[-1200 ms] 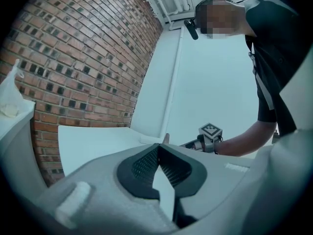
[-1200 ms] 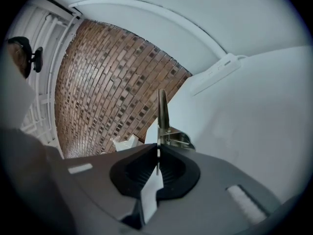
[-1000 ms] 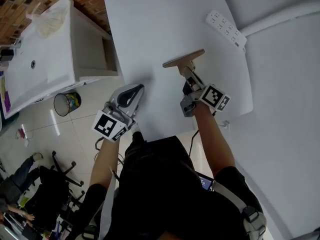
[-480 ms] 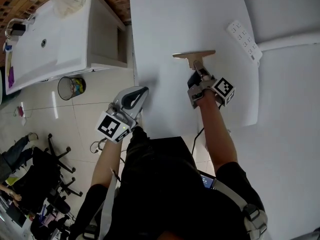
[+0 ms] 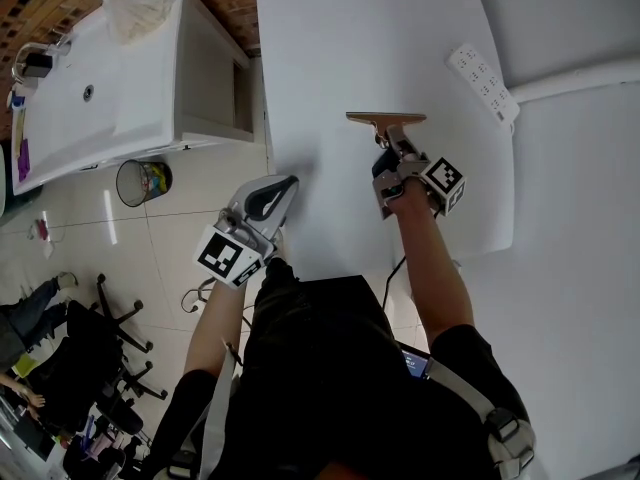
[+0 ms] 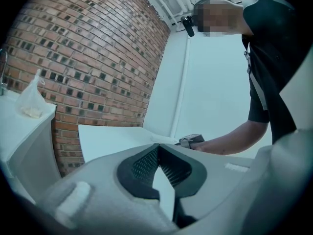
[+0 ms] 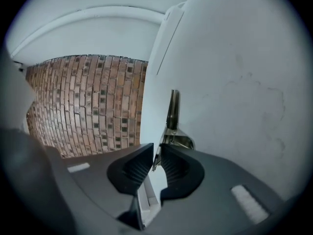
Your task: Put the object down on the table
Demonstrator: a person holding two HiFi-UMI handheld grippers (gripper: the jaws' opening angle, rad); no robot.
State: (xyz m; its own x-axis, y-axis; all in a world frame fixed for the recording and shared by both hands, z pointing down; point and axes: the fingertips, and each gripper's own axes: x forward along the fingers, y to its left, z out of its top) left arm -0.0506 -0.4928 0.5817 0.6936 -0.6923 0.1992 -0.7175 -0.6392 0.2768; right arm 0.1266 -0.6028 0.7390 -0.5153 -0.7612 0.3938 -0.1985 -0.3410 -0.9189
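The object is a scraper-like tool (image 5: 385,119) with a tan crossbar and a thin metal handle. It lies on the white table (image 5: 340,38) just beyond my right gripper (image 5: 392,154). In the right gripper view the metal handle (image 7: 172,112) still reaches in between the jaws of my right gripper (image 7: 157,153). Those jaws have just been opening, and a narrow gap shows beside the handle. My left gripper (image 5: 290,180) hovers at the table's near left edge. In its own view the left gripper (image 6: 156,148) is shut, with nothing in it.
A white power strip (image 5: 483,81) lies near the table's right edge. Left of the table stands a white counter (image 5: 110,88) with a plastic bag (image 5: 140,8) on it, and a waste bin (image 5: 143,180) sits on the floor. A brick wall lies beyond.
The right gripper has sunk and rolled, bringing the tool's crossbar from tilted to flat on the table. The left gripper has barely shifted.
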